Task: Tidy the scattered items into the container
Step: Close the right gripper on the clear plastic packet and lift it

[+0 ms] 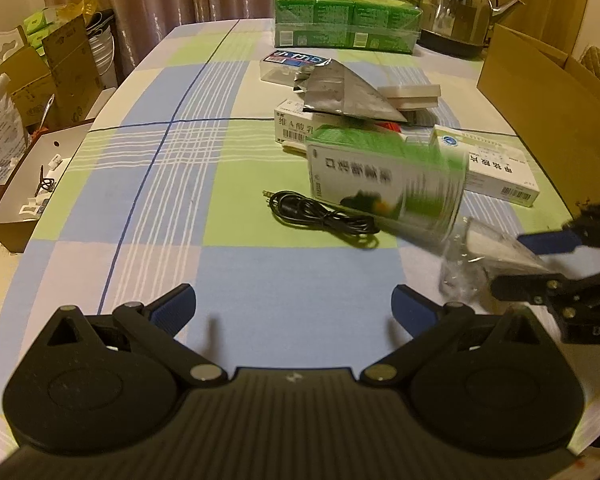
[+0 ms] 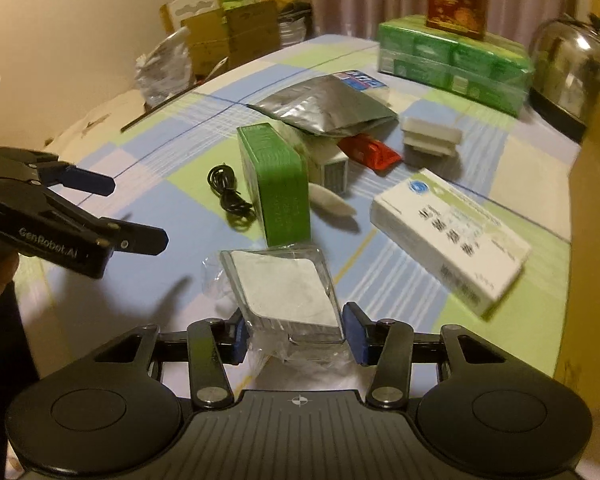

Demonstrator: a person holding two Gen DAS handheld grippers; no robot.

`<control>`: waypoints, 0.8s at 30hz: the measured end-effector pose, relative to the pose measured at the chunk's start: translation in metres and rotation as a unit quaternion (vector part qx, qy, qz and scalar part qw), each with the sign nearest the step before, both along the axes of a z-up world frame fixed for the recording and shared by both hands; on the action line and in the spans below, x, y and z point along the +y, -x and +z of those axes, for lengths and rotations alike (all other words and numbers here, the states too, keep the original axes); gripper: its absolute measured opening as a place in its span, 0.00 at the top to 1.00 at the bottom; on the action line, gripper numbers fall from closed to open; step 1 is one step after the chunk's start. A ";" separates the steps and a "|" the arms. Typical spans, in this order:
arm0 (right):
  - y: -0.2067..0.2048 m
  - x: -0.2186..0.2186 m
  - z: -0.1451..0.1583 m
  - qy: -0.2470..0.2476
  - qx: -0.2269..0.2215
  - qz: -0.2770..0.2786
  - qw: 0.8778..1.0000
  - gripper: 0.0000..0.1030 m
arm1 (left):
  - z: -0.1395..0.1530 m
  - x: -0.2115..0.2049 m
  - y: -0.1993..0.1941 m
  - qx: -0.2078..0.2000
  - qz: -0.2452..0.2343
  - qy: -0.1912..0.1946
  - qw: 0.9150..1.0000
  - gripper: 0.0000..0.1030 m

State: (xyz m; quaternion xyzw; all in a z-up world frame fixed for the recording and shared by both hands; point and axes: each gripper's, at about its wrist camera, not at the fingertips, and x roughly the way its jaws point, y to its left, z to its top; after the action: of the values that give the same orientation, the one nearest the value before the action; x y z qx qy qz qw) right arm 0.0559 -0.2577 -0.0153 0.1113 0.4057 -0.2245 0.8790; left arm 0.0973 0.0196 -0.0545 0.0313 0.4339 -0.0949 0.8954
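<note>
Right wrist: two hand-held grippers [image 2: 296,332], one cable [image 2: 228,192]

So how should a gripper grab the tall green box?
Grip the green box near its top, pads on its two broad faces, coming from above. It stands upright and narrow, with the black cable close on one side and a white box behind.

body: my left gripper [image 1: 294,312] and right gripper [image 2: 296,334] are matte black plastic
base: ribbed centre plate, a round disc at 4 and 8 o'clock
links: black bars pinned with silver rivets
pads: blue ribbed pads [image 2: 355,330] on the fingertips
marking: white "GenRobot.AI" on the left one's side; small crosshair at 12 o'clock on the plate
</note>
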 end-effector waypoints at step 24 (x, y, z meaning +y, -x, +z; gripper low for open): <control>0.011 -0.020 -0.003 -0.012 -0.030 -0.015 0.999 0.21 | 0.004 -0.007 0.001 -0.002 -0.010 0.012 1.000 0.01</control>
State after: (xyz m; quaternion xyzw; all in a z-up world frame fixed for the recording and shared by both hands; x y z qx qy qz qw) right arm 0.0450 -0.2778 -0.0187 0.1346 0.3796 -0.2296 0.8861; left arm 0.0966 0.0126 -0.0505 0.0248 0.4305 -0.1088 0.8957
